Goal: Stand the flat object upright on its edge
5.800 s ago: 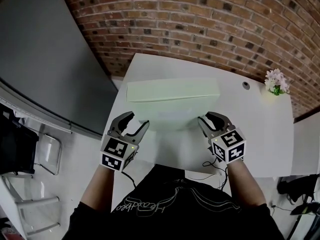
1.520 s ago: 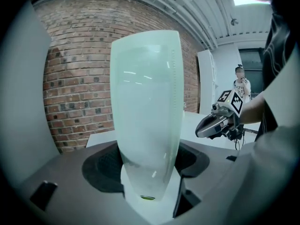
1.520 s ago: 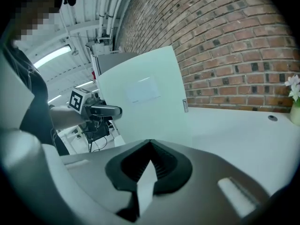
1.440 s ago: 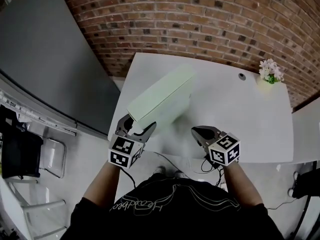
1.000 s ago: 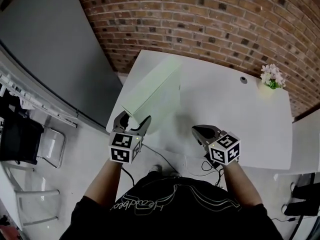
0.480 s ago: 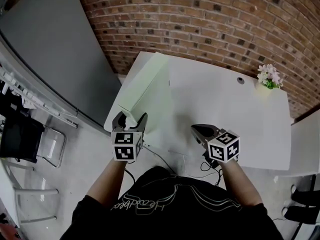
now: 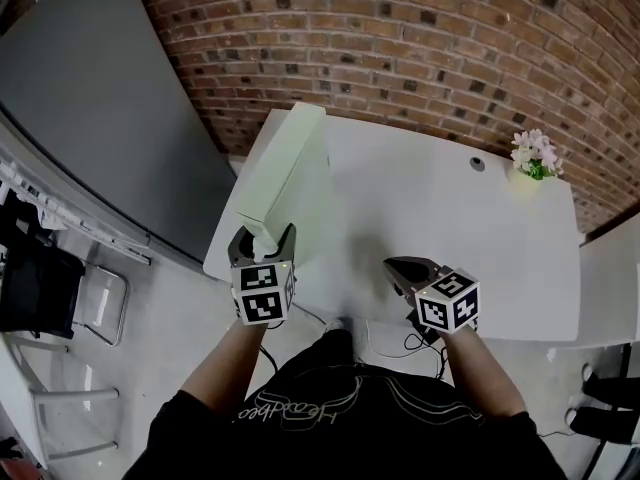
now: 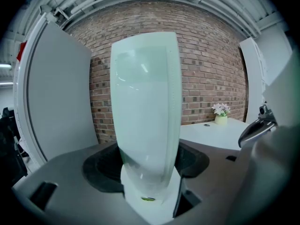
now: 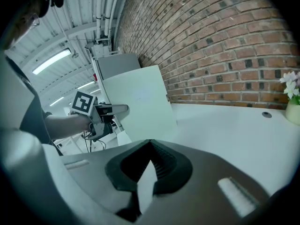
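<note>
A pale green flat box (image 7: 285, 168) stands on its long edge along the left side of the white table (image 7: 440, 218). My left gripper (image 7: 262, 238) is shut on the box's near end. In the left gripper view the box's narrow edge (image 8: 145, 107) rises straight up from between the jaws. The right gripper view shows its broad face (image 9: 140, 107) upright, with the left gripper (image 9: 112, 110) at its near end. My right gripper (image 7: 392, 266) is shut on nothing, above the table's front edge and well to the right of the box.
A small pot of flowers (image 7: 533, 156) stands at the table's far right corner, next to a cable hole (image 7: 477, 164). A brick wall (image 7: 400, 38) runs behind the table. A grey panel (image 7: 90, 118) stands left of it. Cables (image 7: 420, 333) hang off the front edge.
The box has swung from lying slantwise across the table to standing along its left side. My left gripper turned with it. The right gripper has barely moved.
</note>
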Motion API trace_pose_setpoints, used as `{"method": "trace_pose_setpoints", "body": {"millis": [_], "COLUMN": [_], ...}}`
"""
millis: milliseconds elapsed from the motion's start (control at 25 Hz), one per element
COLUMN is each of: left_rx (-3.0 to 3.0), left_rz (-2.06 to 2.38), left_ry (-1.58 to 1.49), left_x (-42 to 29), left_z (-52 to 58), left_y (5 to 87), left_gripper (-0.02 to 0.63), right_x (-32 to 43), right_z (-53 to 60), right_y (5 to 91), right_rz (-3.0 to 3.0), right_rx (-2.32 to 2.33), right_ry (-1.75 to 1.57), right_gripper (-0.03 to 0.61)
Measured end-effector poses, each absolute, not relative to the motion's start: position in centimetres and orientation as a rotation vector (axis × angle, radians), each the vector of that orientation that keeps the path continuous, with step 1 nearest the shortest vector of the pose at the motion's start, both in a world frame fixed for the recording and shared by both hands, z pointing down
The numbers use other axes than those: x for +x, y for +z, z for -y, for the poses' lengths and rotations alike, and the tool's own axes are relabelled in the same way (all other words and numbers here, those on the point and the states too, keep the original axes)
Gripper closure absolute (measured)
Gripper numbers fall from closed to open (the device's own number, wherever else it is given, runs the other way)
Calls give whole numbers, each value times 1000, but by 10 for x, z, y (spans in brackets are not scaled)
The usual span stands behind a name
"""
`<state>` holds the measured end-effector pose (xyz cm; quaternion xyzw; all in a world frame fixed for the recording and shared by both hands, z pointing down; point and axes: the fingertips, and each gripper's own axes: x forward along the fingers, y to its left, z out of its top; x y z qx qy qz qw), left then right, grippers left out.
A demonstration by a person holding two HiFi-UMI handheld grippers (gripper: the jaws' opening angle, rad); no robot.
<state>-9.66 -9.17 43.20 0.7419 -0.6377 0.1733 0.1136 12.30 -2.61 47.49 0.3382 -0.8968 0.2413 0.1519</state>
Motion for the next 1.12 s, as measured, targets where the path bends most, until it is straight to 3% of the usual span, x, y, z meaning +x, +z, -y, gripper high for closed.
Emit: {"method": "trace_pose_setpoints", "body": {"millis": [1120], "left_rx": [2126], "left_rz": [1884], "left_ry": [522], "left_x": [-91], "left_z": [234], "left_y": [433], "left_gripper": [307], "right_x": [126], "right_z": [96], "right_y": [503], "right_rz": [2475], "right_rx": [1164], "right_ry": [889], "right_gripper": [574]}}
